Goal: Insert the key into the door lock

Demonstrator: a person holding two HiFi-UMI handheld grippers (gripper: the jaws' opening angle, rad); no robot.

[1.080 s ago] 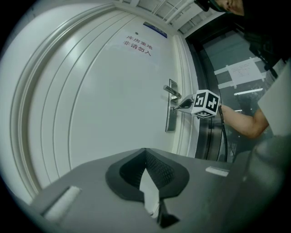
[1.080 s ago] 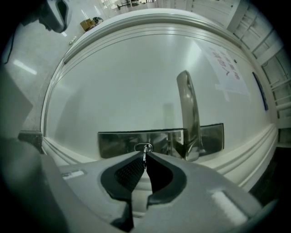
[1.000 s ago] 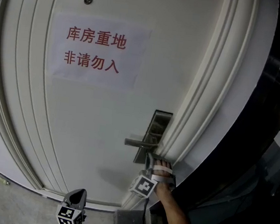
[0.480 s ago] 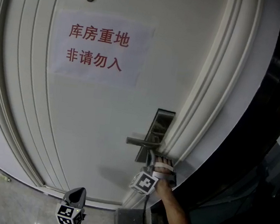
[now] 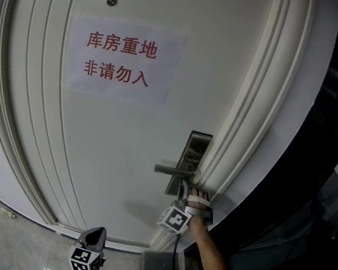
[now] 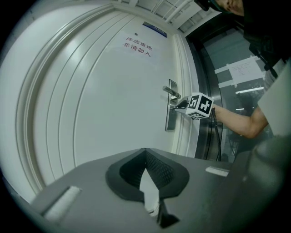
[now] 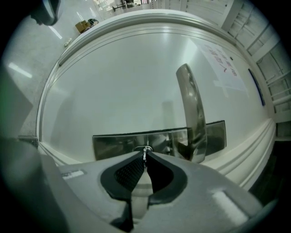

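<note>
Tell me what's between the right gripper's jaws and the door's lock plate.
Only the key. In the right gripper view, the right gripper pinches it at its tips, and it reaches the keyhole in the lock plate.

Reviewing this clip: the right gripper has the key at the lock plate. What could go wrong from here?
1. The right gripper grips the key only at its very jaw tips; a push slightly off the keyhole could twist it or slip it loose.
2. The door handle sits close beside those jaws, so a sideways correction might knock it.
</note>
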